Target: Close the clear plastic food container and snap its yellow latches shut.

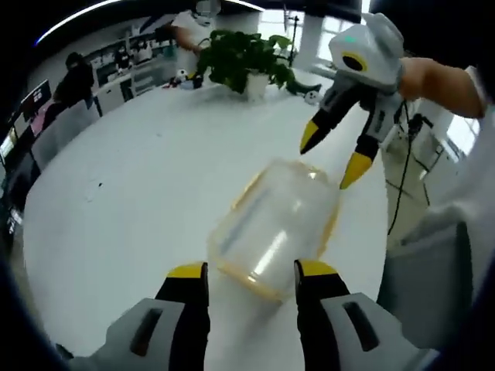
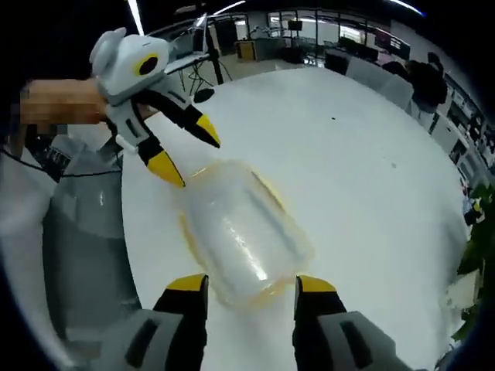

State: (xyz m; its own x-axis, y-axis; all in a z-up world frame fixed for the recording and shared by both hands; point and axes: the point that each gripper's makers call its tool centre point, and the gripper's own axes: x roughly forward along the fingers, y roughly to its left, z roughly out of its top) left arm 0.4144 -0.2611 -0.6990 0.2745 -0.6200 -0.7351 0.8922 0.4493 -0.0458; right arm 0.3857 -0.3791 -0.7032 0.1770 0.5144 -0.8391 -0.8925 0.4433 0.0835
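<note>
A clear plastic food container (image 1: pixel 274 228) with yellow latches along its rim lies on the white table (image 1: pixel 139 185), its lid on it. My left gripper (image 1: pixel 251 274) is open, its yellow-tipped jaws straddling the container's near end. My right gripper (image 1: pixel 332 154) hovers open just past the far end, held by a hand. In the right gripper view the container (image 2: pixel 244 232) lies just ahead of the open right gripper (image 2: pixel 250 284). The left gripper (image 2: pixel 187 150) stands open at its far end. Whether the latches are snapped I cannot tell.
A leafy plant in a white pot (image 1: pixel 247 62) stands at the table's far side with small items near it. A grey chair (image 1: pixel 433 278) sits off the table edge (image 2: pixel 85 232). People and desks line the room's back.
</note>
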